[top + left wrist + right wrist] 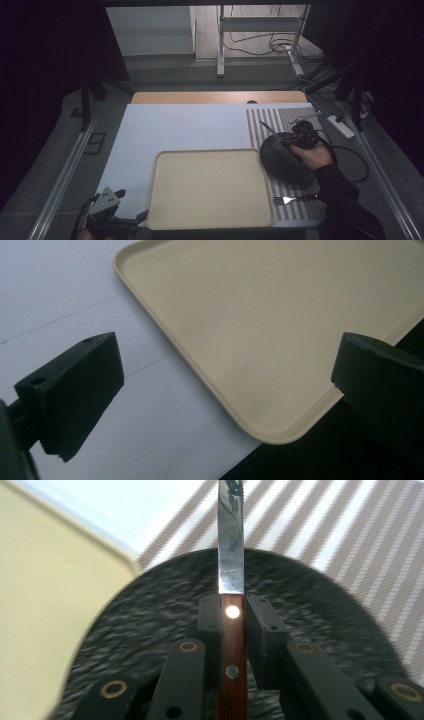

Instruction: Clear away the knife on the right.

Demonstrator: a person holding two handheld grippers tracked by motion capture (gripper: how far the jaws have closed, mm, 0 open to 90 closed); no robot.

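Between the right gripper point(232, 611) jaws: wood-handled knife point(231, 555), clamped.
Dark plate point(150, 625) lies below; tray point(280, 315) bare; left gripper point(227, 385) wide open, empty.

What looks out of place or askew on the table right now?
Nothing is spilled or damaged. The right gripper clamps a wood-handled knife over the dark plate, blade pointing away. The fork lies alone on the striped mat near the table's front edge. The beige tray sits square, with the left gripper open at its corner.
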